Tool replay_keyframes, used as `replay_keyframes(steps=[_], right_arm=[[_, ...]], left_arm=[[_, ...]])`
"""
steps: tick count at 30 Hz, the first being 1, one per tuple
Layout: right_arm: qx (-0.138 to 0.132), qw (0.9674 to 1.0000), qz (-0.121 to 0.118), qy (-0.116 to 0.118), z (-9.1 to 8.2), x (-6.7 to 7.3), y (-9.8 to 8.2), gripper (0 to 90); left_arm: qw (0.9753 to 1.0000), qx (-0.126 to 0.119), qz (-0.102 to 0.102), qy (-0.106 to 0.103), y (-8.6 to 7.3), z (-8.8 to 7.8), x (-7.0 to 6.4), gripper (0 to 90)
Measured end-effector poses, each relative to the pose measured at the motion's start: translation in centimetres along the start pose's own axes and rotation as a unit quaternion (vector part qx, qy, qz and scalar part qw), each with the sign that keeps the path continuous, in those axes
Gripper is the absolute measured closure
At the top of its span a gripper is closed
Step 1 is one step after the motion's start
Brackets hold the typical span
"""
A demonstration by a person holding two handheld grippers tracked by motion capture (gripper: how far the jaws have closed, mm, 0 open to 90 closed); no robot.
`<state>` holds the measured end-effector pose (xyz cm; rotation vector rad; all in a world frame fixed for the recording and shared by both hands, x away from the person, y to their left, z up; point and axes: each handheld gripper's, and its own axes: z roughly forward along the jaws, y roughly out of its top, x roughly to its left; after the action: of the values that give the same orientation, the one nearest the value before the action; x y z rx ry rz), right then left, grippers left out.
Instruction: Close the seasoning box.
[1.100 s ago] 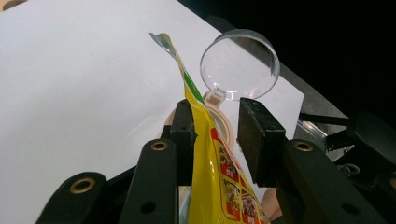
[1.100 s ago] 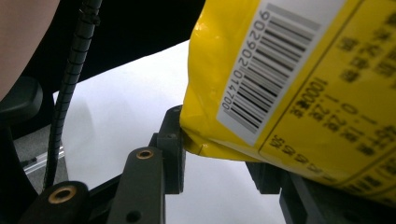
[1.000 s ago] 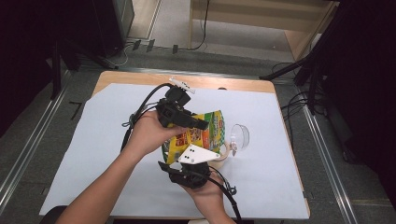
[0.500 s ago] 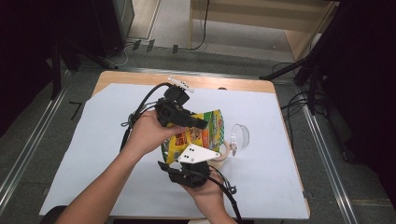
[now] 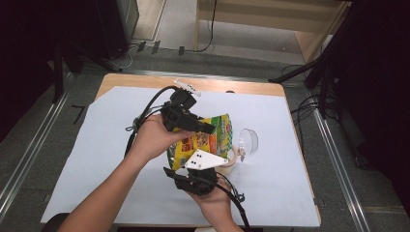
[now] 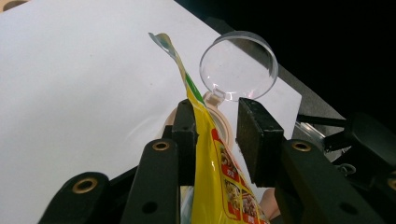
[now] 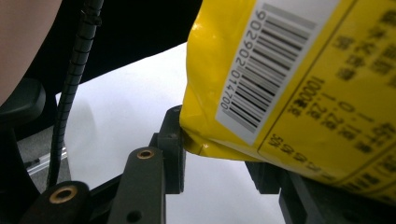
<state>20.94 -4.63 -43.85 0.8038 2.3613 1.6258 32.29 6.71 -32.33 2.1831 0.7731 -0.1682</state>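
Note:
A yellow snack bag [image 5: 209, 141] is held above the white sheet between both grippers. My left gripper [image 5: 209, 129] grips its upper part from the left; in the left gripper view the bag [image 6: 219, 172] runs between the jaws [image 6: 219, 126], with its thin sealed edge sticking out past the tips. My right gripper [image 5: 197, 162] holds the bottom end from the near side; in the right gripper view the barcode corner of the bag [image 7: 289, 84] sits between the jaws [image 7: 217, 149]. A beige tub [image 5: 232, 158] with its clear hinged lid [image 5: 249, 140] open lies just right of the bag.
A white sheet [image 5: 96, 159] covers most of the wooden table [image 5: 145, 79]. Black cables [image 5: 145, 113] trail from the left gripper across the sheet. Metal floor rails run along both sides of the table, and dark equipment stands behind it.

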Motion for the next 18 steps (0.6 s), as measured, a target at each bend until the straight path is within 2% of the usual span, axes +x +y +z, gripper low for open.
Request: replay_keyframes(steps=[18], right_arm=[[0.003, 0.9999, -0.01, 0.002, -0.02, 0.05, 0.11, 63.9]], left_arm=[[1.0, -0.003, 0.0, 0.001, -0.06, -0.11, -0.02, 69.5]])
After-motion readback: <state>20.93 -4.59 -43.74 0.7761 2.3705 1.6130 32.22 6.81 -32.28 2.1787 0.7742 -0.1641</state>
